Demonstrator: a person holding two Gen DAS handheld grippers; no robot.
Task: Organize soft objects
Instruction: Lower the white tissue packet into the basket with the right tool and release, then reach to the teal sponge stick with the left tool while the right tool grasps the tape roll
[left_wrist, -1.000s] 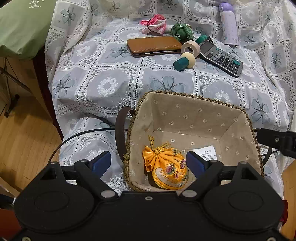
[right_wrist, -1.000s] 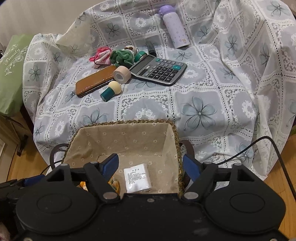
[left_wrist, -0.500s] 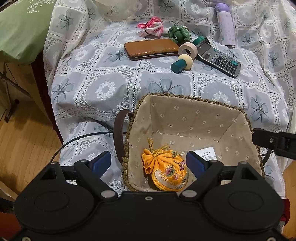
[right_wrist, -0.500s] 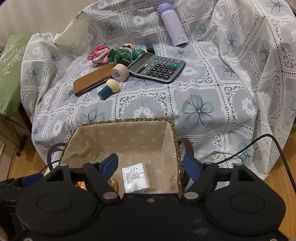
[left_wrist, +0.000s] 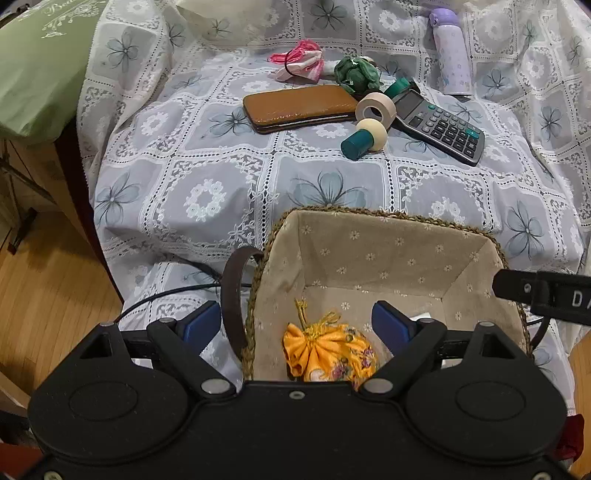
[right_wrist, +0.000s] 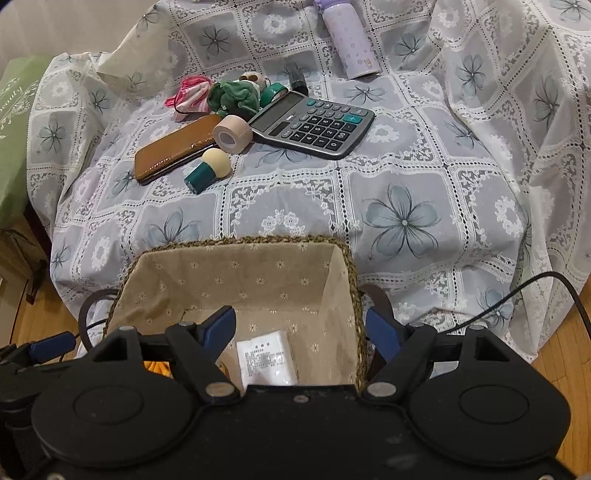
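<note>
My left gripper (left_wrist: 297, 323) hangs with jaws apart and empty, straddling the left rim of the lined basket (left_wrist: 384, 221) at lower centre; the orange pouch (left_wrist: 330, 354) lies inside. My right gripper (right_wrist: 301, 328) is likewise apart over the white packet (right_wrist: 266, 357). The pink cloth (left_wrist: 297, 62) and green cloth (left_wrist: 356, 74) lie at upper centre.
</note>
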